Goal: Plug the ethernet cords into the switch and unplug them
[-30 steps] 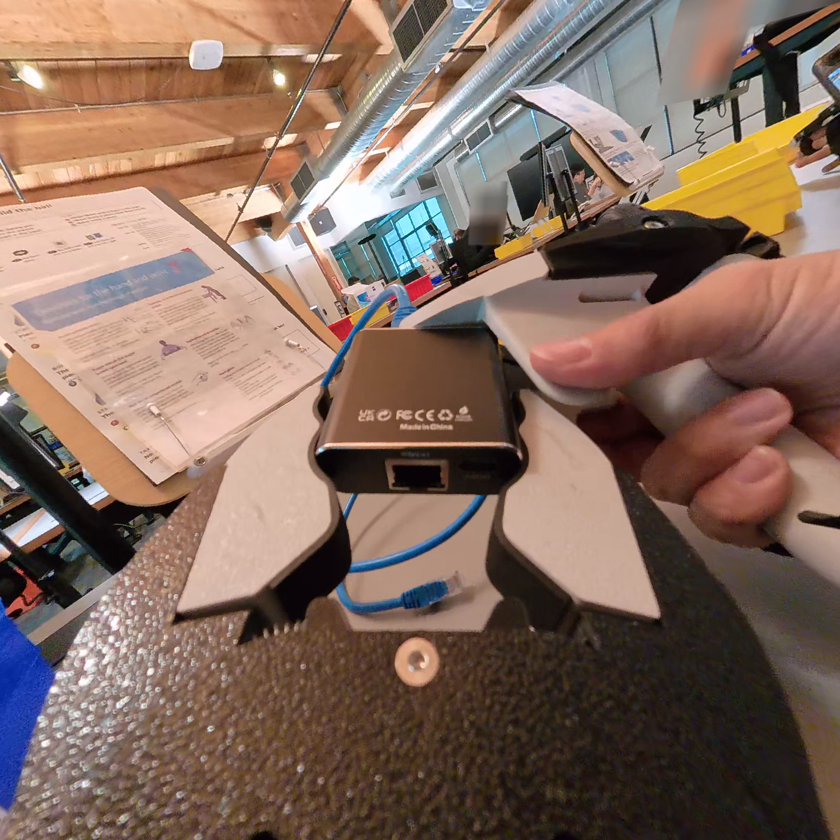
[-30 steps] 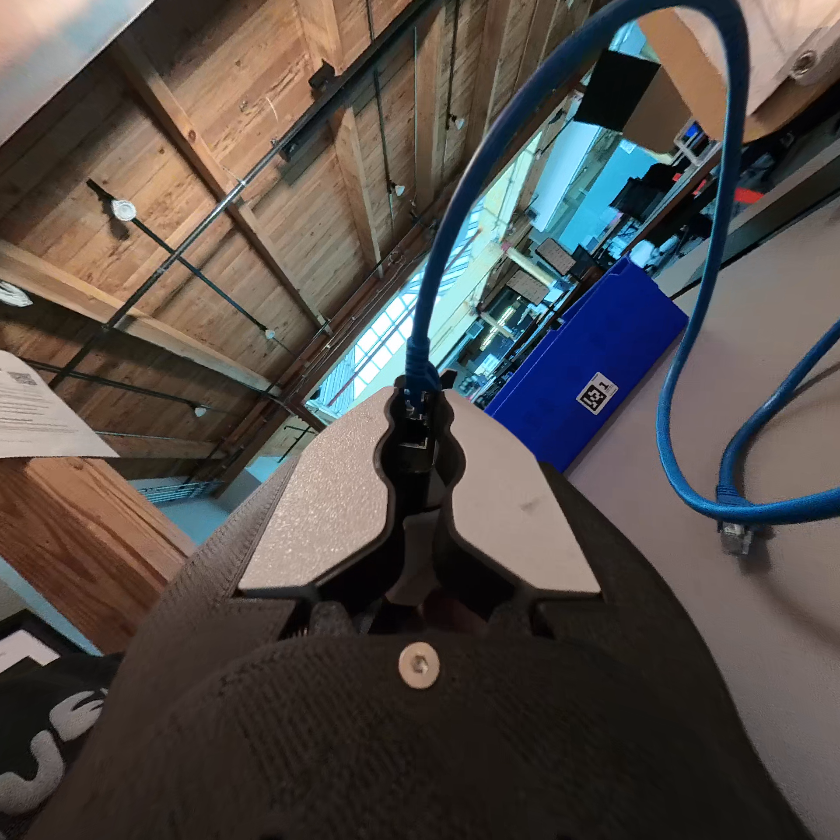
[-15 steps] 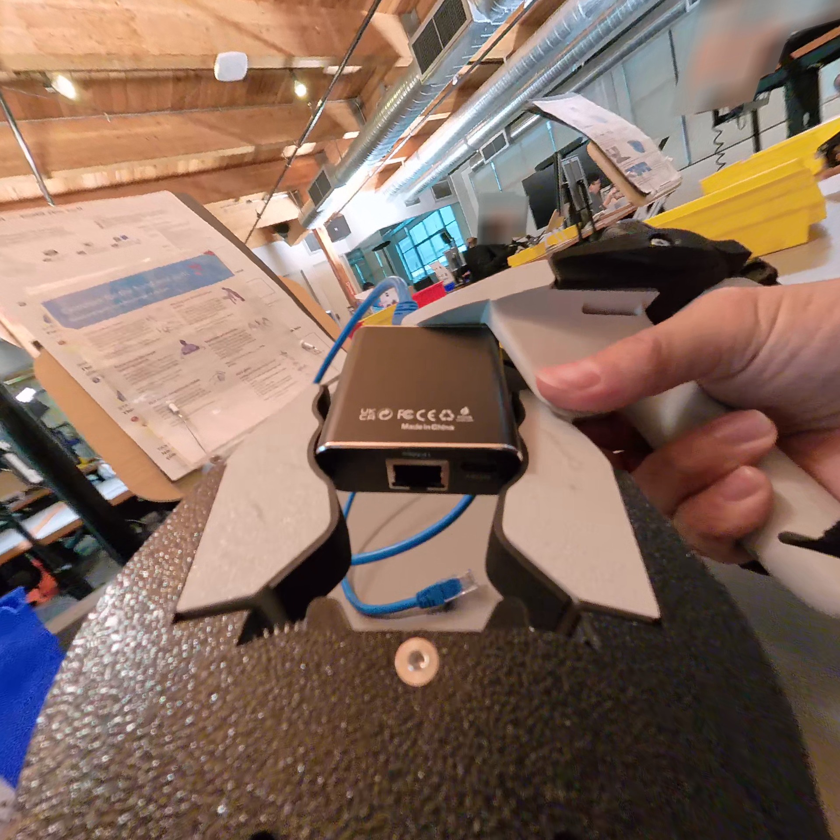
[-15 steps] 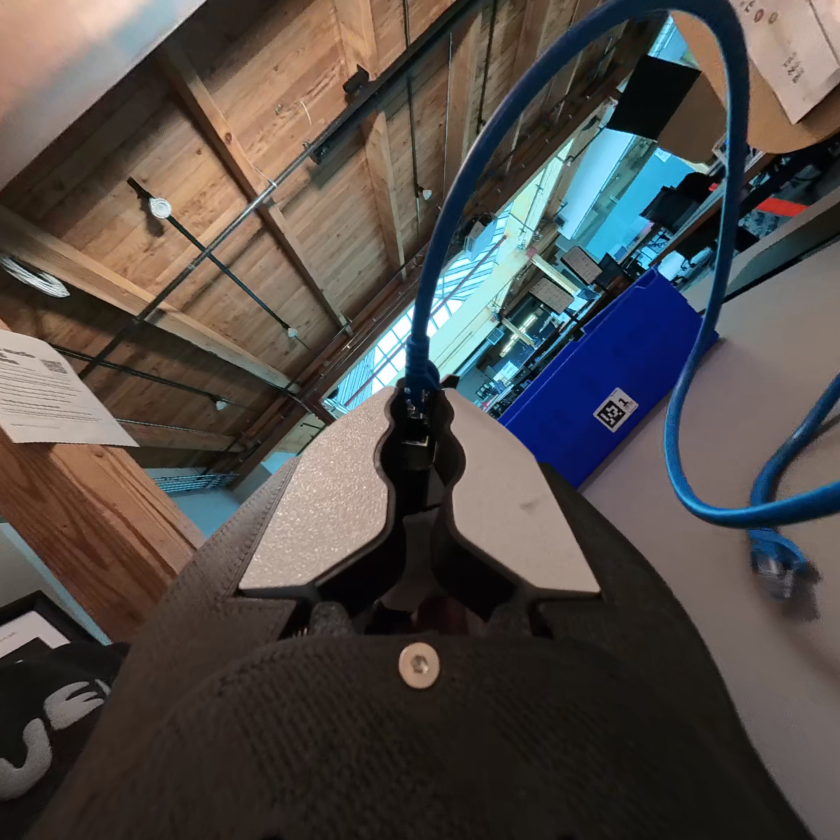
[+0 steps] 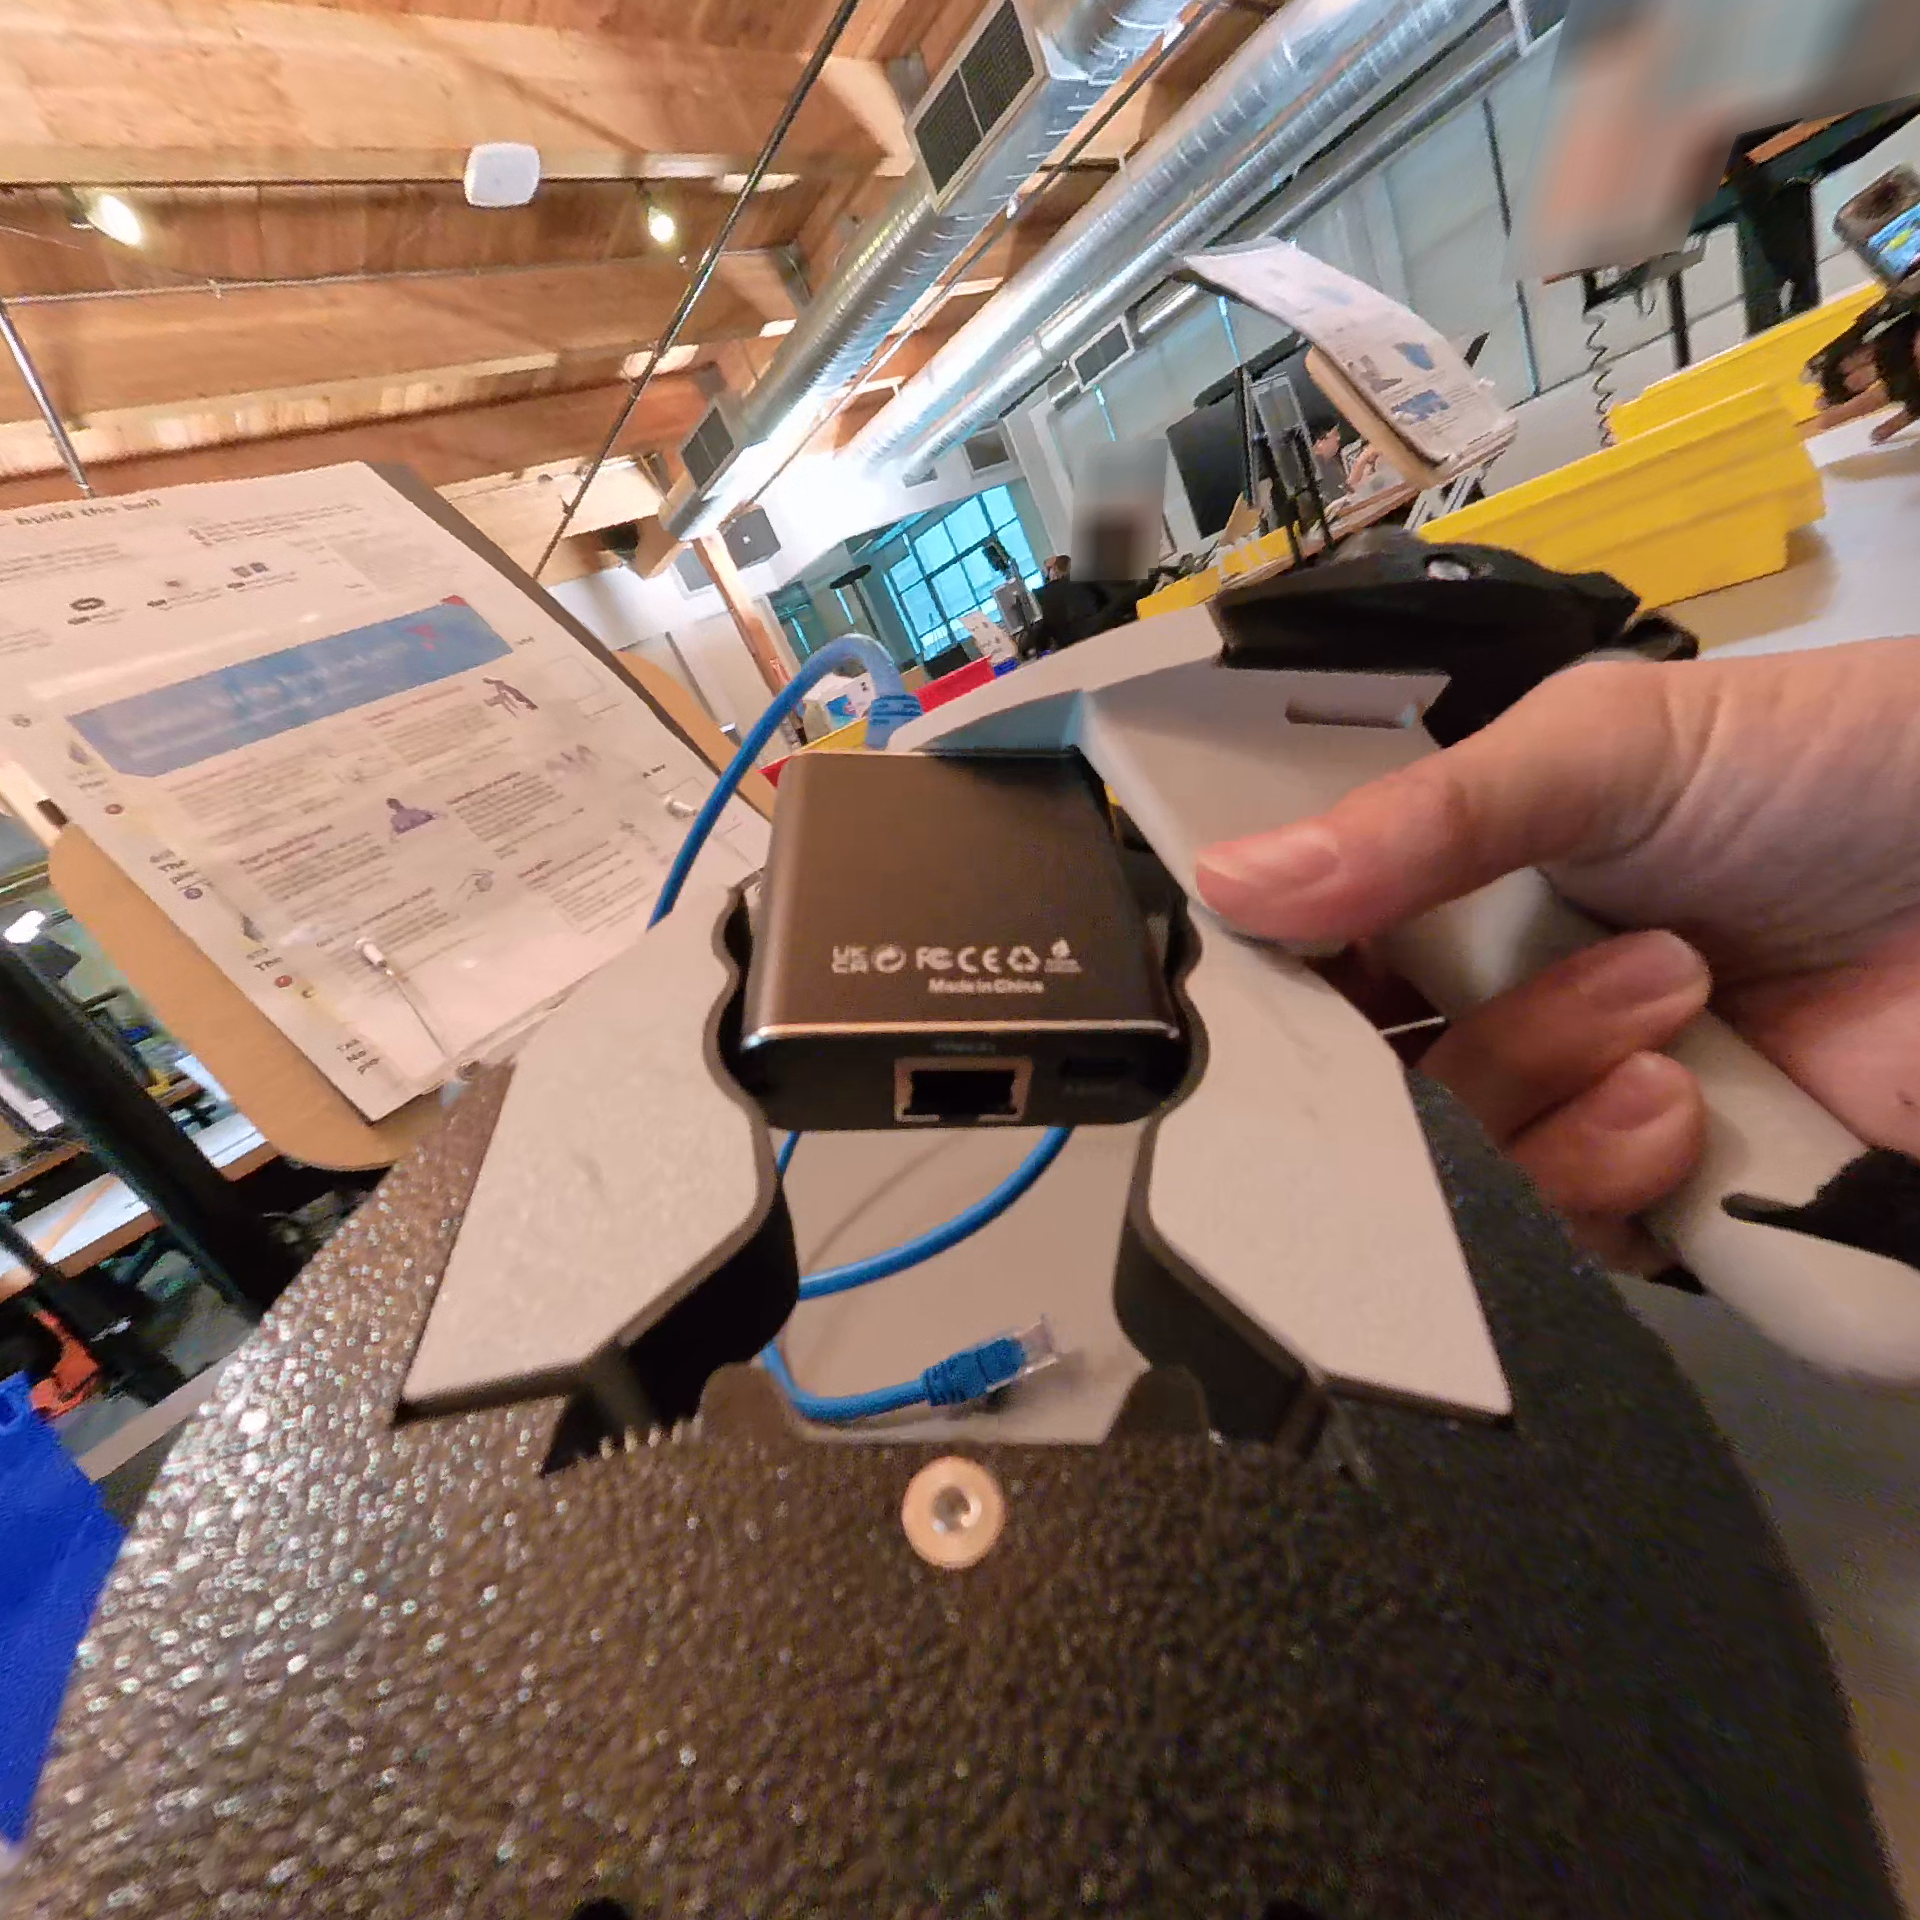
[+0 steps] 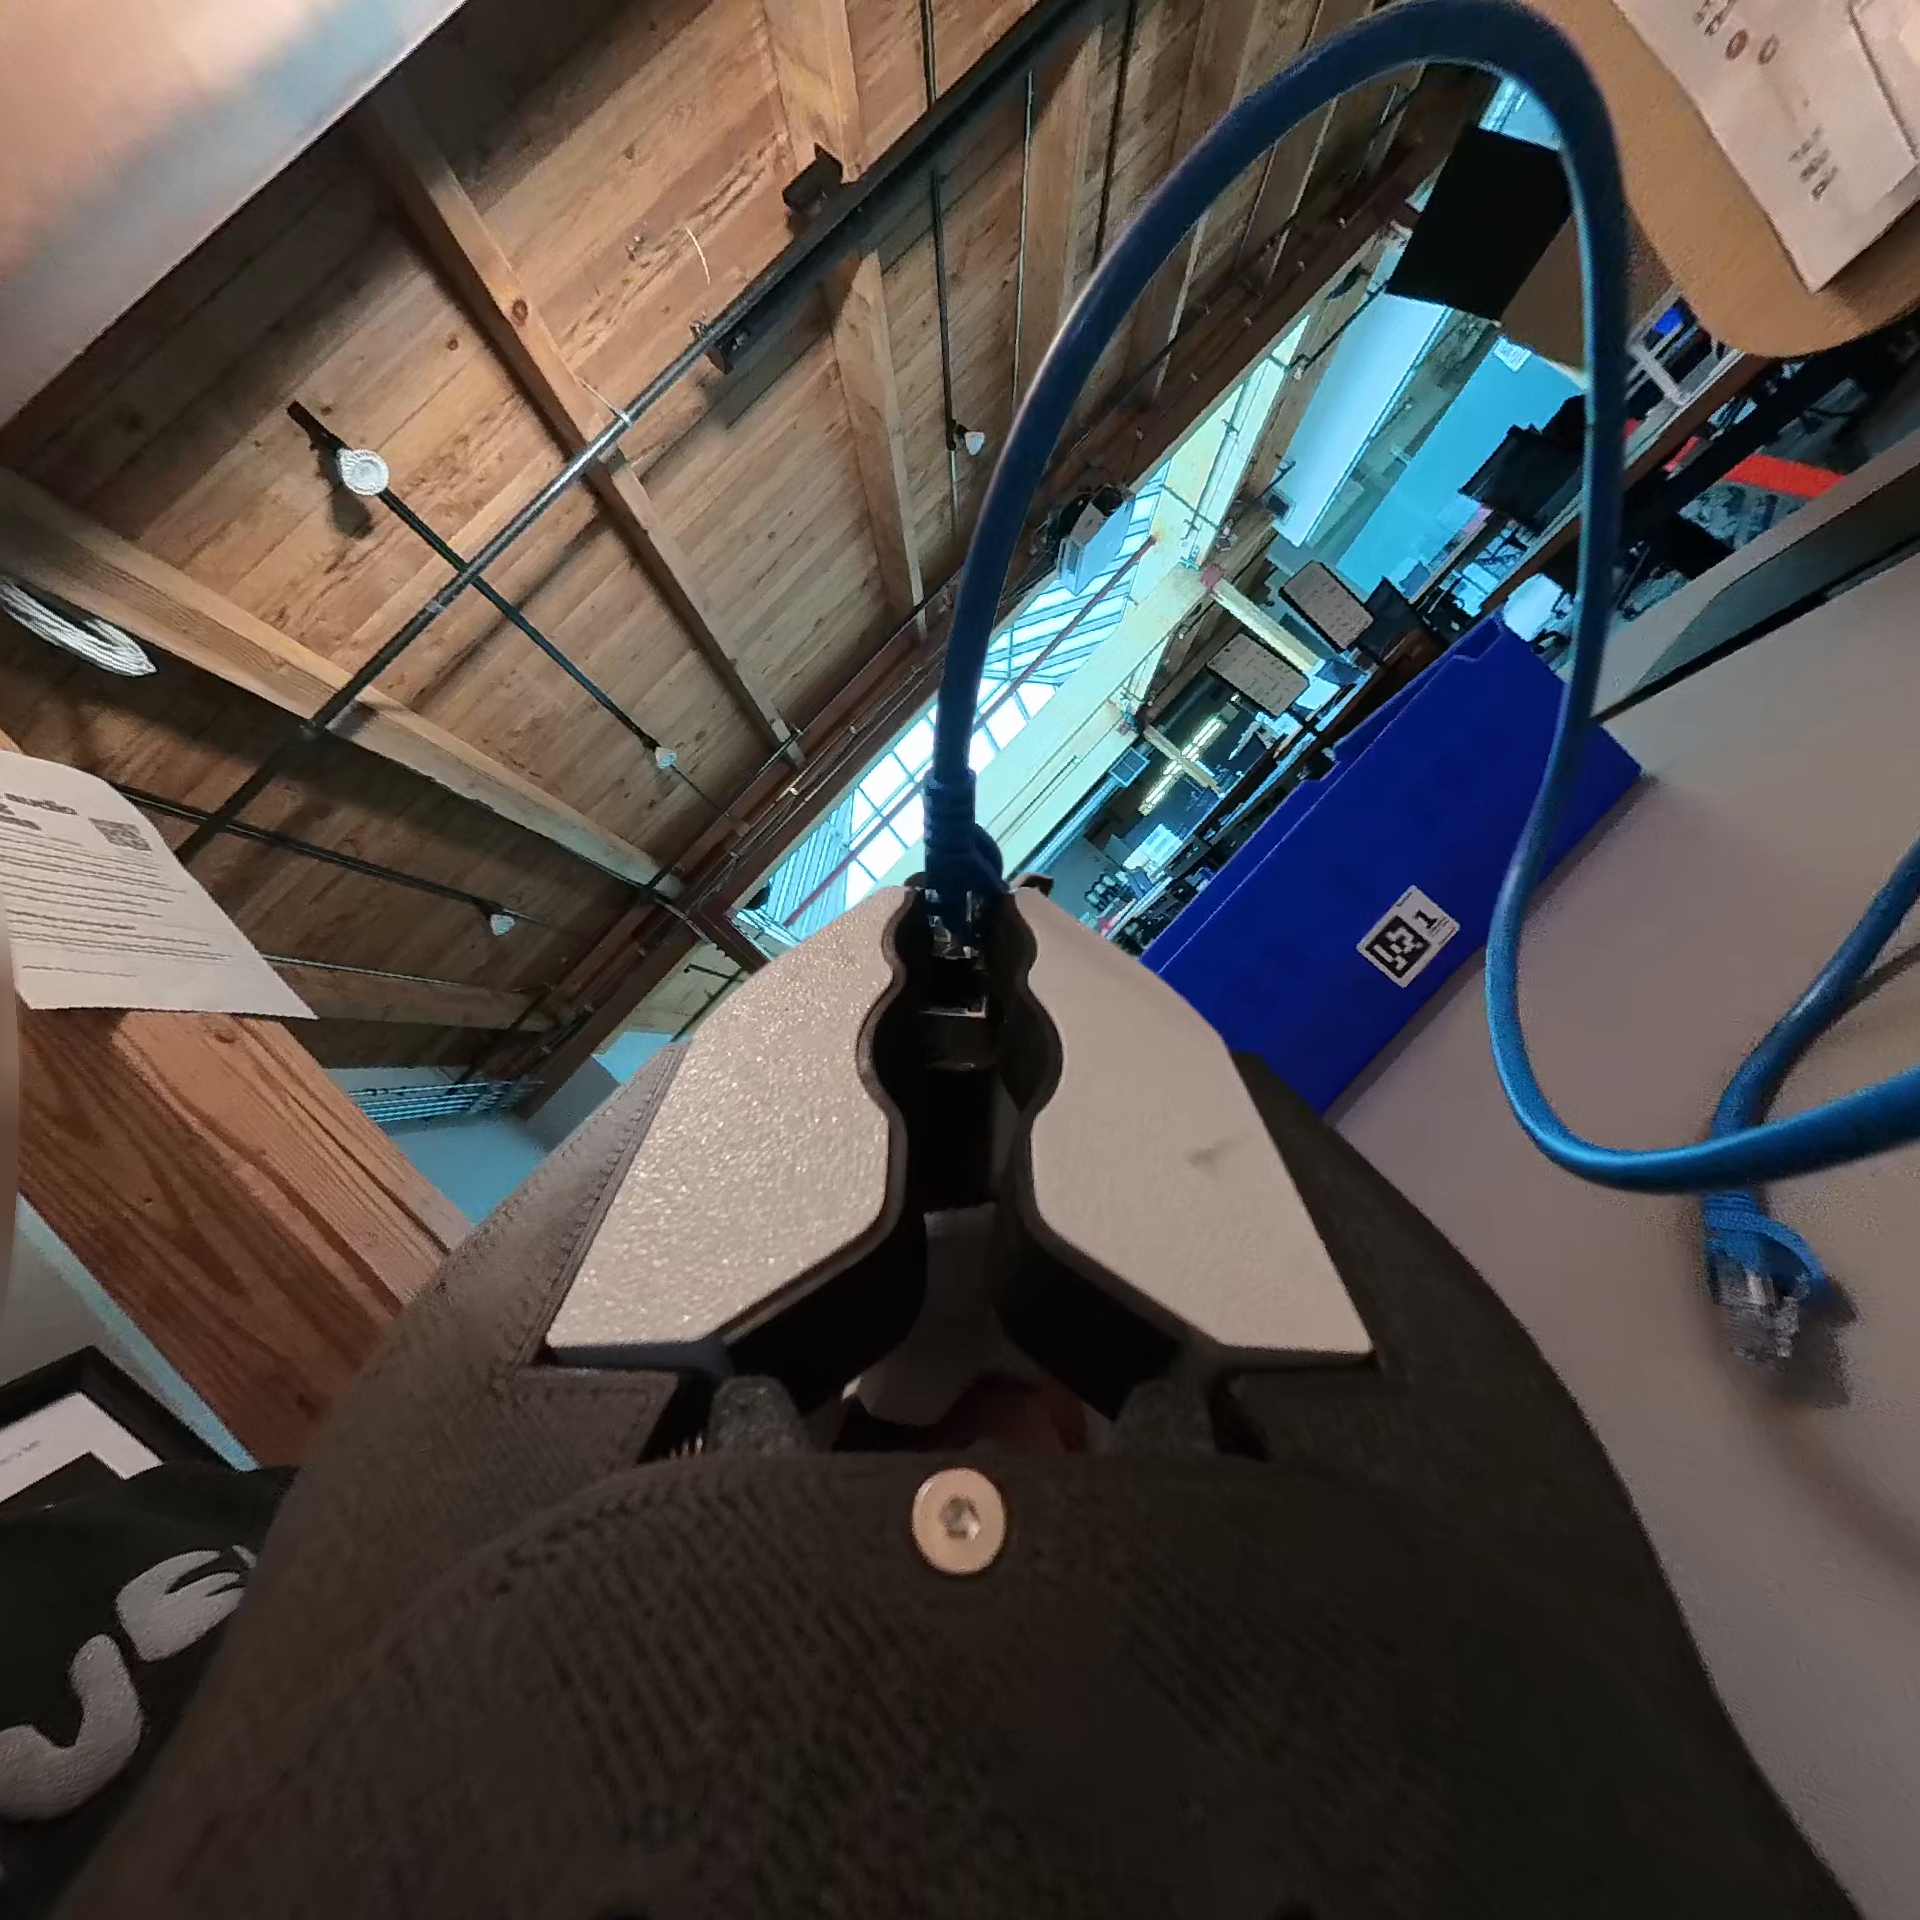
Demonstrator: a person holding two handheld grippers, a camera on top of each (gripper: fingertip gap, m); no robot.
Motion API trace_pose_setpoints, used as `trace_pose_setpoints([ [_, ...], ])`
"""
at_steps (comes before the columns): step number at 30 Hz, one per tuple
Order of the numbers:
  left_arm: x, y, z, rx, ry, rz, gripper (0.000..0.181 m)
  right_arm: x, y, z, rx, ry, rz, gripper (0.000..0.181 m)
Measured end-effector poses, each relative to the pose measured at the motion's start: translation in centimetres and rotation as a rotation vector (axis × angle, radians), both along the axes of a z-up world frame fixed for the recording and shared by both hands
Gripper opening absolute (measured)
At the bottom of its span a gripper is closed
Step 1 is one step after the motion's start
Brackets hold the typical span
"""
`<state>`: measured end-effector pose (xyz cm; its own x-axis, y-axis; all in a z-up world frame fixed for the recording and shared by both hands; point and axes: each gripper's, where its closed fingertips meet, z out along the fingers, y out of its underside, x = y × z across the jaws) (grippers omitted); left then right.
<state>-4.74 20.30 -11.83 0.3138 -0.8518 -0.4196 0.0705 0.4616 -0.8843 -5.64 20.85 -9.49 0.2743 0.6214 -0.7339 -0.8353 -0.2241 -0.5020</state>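
Note:
My left gripper point(image 5: 958, 935) is shut on a dark grey switch point(image 5: 935, 862) and holds it off the table, with an empty port point(image 5: 964, 1091) facing the camera. My right gripper point(image 6: 958, 914) is shut on the plug point(image 6: 951, 940) of a blue ethernet cord point(image 6: 1590, 520). The cord arcs up and over, then down to the table. In the left wrist view the right gripper point(image 5: 1247, 717), held by a hand point(image 5: 1662, 883), sits just behind the switch, with the held plug point(image 5: 888, 712) at the switch's far end. A free blue plug point(image 5: 987, 1366) lies on the table; it also shows in the right wrist view point(image 6: 1756, 1278).
A tilted board with a laminated sheet point(image 5: 312, 779) stands on the left. Yellow bins point(image 5: 1683, 499) are stacked at the far right. A blue bin point(image 6: 1382, 904) sits at the far edge of the grey table point(image 6: 1745, 852). A wooden post point(image 6: 208, 1195) stands on the left.
Both grippers keep their hold. The right gripper has swung a little, so the blue bin and the free plug sit farther right and lower in its view. The switch has barely moved.

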Motion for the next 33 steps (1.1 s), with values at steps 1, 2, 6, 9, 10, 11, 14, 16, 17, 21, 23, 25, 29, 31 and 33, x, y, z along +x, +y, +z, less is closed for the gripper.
trace_pose_setpoints([
  [1,0.0,0.2,0.0,0.013,0.008,0.023,0.074,0.0,-0.1,0.1,0.006,-0.004,0.001,0.013],
  [2,0.0,0.1,0.1,0.02,0.006,0.025,0.074,0.1,-0.1,0.1,0.003,-0.002,-0.003,0.012],
  [6,0.1,0.3,-0.1,0.0,0.029,0.054,0.074,0.4,0.1,0.1,-0.016,0.025,-0.023,0.012],
  [9,0.0,0.3,-0.2,-0.027,0.03,0.027,0.074,0.4,0.3,-0.1,-0.054,-0.009,-0.022,0.012],
  [10,0.0,0.3,-0.1,-0.038,0.025,0.011,0.074,0.4,0.3,-0.2,-0.065,-0.016,-0.022,0.012],
  [11,0.0,0.2,-0.1,-0.043,0.022,-0.003,0.074,0.4,0.3,-0.2,-0.078,-0.017,-0.017,0.012],
  [14,-0.1,0.2,-0.1,-0.048,0.015,-0.025,0.074,0.4,0.4,-0.6,-0.114,-0.004,-0.013,0.019],
  [16,0.0,0.2,-0.2,-0.05,0.024,-0.028,0.074,0.5,0.4,-0.6,-0.107,0.022,-0.015,0.012],
  [17,0.0,0.3,-0.3,-0.049,0.028,-0.027,0.074,0.5,0.3,-0.6,-0.099,0.025,-0.011,0.012],
  [21,0.2,0.4,-0.7,-0.031,0.056,-0.018,0.074,0.6,0.2,-0.8,-0.102,0.001,-0.016,0.012],
  [23,0.3,0.3,-0.8,-0.023,0.058,-0.012,0.074,0.6,0.1,-0.8,-0.079,-0.031,-0.023,0.012],
  [25,0.3,0.3,-0.6,-0.015,0.046,-0.011,0.074,0.5,0.1,-0.6,-0.049,-0.054,-0.03,0.012],
  [29,0.4,0.5,-0.7,-0.02,0.046,-0.01,0.074,0.5,0.3,-0.5,-0.019,-0.07,-0.035,0.011],
  [31,0.3,0.6,-0.6,-0.044,0.031,-0.023,0.074,0.3,0.4,-0.2,-0.012,-0.092,-0.033,0.012],
  [33,0.2,0.7,-0.4,-0.067,0.012,-0.025,0.074,0.7,0.5,0.4,-0.002,-0.051,-0.042,0.012],
])
